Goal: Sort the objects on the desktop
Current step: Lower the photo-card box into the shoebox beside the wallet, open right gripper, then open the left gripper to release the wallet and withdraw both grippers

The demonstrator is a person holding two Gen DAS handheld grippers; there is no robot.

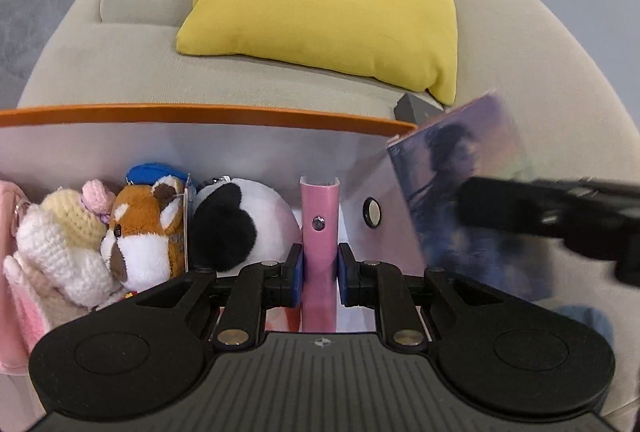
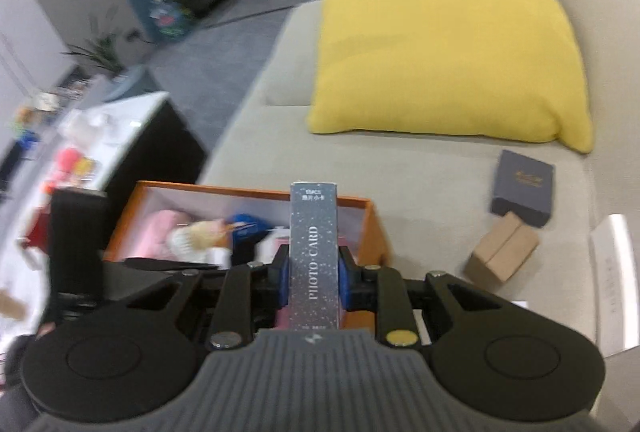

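Plush toys: four in the box (image 1: 200,111), packed side by side on its left: a cream crocheted doll (image 1: 60,232), a red-panda plush (image 1: 144,228), a black-and-white panda plush (image 1: 236,220), and a blue one (image 1: 156,174) half hidden behind them
Storage box: one, orange rim, pale inner walls, sitting on the beige sofa (image 2: 360,172)
Pink strip: one pink flap (image 1: 319,228), upright between the blue pads of the left gripper (image 1: 319,268), long axis running straight away from the camera, its open end toward the far wall of the box
Left fingers: clenched on the pink flap
Photo card box: one slim silver-grey carton (image 2: 314,256) lettered PHOTO CARD, long axis along the fingers, far end pointing toward the box rim and sofa, held over the near right part of the box
Right fingers: right gripper (image 2: 314,272) clamped on the carton's two long sides
Same carton from the left camera: its blurred printed face (image 1: 464,192) tilts at the box's right edge
Loose on the sofa: one dark blue box (image 2: 522,188), one brown cardboard box (image 2: 502,252) touching it, one yellow cushion (image 2: 440,48)
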